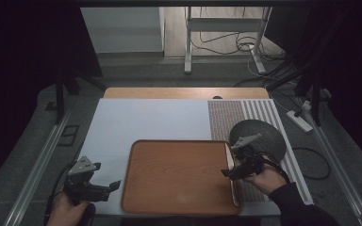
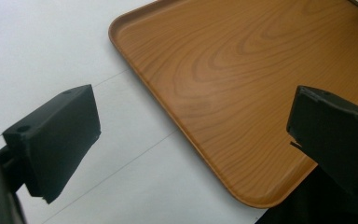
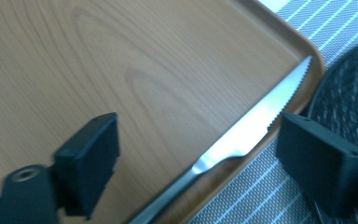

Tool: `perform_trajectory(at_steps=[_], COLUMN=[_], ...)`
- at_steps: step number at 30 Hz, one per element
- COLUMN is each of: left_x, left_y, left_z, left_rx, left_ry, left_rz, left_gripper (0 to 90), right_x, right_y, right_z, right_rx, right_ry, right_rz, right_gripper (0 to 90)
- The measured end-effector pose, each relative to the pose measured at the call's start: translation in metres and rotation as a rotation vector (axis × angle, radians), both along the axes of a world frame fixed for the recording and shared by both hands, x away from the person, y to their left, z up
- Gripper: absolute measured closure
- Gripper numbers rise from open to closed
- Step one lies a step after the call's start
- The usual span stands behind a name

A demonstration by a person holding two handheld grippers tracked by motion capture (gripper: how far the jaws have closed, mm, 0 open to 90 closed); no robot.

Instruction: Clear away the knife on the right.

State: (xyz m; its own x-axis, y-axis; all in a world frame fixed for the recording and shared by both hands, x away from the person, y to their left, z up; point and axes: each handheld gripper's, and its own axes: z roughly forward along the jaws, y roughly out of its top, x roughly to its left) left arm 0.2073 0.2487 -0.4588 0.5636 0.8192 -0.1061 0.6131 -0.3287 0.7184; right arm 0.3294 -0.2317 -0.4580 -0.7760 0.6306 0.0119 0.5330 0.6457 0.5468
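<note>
One wooden tray (image 1: pixel 179 176), one knife (image 3: pixel 242 140) on it, two grippers, left gripper (image 2: pixel 191 140), right gripper (image 3: pixel 198 156), jaws wide apart, empty.

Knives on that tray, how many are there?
1. A single knife lies along the right edge of the wooden tray, next to the round dark mat. Nothing else lies on the tray.

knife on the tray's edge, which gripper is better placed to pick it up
Probably the right. The right gripper hangs open just above the knife, which lies along the tray's right rim. The left gripper is open over the tray's opposite corner, with the whole tray between it and the knife.
</note>
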Motion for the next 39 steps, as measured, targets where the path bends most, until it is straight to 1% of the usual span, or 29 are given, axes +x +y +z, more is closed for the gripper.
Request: perform_trajectory(at_steps=[2,4,6,7,9,15,18,20,22,23,30,35,36,39], left_x=[0.000,0.000,0.000,0.000,0.000,0.000,0.000,0.000,0.000,0.000,0.000,0.000,0.001,0.000], left_y=[0.000,0.000,0.000,0.000,0.000,0.000,0.000,0.000,0.000,0.000,0.000,0.001,0.001,0.001], left_z=[0.000,0.000,0.000,0.000,0.000,0.000,0.000,0.000,0.000,0.000,0.000,0.000,0.000,0.000], left_rx=[0.001,0.002,0.001,0.001,0.001,0.001,0.001,0.001,0.001,-0.001,-0.002,-0.005,-0.002,-0.004], left_ry=[0.000,0.000,0.001,0.001,0.001,0.000,0.001,0.001,0.001,0.002,0.002,0.002,0.004,0.004], left_rz=[0.000,0.000,0.000,0.001,0.001,0.001,0.001,0.002,0.002,0.003,0.004,0.005,0.003,0.004], left_gripper=[2.6,2.6,2.6,2.6,2.6,2.6,2.6,2.6,2.6,2.6,2.6,2.6,2.6,2.6], right_x=[-0.004,-0.007,-0.008,-0.012,-0.014,-0.028,-0.032,-0.037,-0.039,-0.042,-0.053,-0.058,-0.061,-0.065], right_y=[-0.004,-0.009,-0.011,-0.015,-0.016,-0.030,-0.035,-0.043,-0.045,-0.051,-0.069,-0.078,-0.081,-0.085], right_z=[0.001,0.002,0.003,0.004,0.004,0.007,0.009,0.010,0.010,0.011,0.013,0.012,0.014,0.016], right_rx=[0.007,0.022,0.022,0.029,0.032,0.051,0.059,0.065,0.067,0.073,0.106,0.111,0.130,0.142], right_ry=[-0.008,-0.014,-0.017,-0.029,-0.035,-0.077,-0.087,-0.107,-0.112,-0.120,-0.130,-0.128,-0.141,-0.151], right_rz=[-0.012,-0.021,-0.028,-0.032,-0.041,-0.084,-0.097,-0.119,-0.127,-0.142,-0.193,-0.216,-0.235,-0.250], right_gripper=[8.8,3.3,2.6,1.6,0.1,0.0,0.0,0.0,0.0,0.0,0.0,0.0,0.0,0.0])
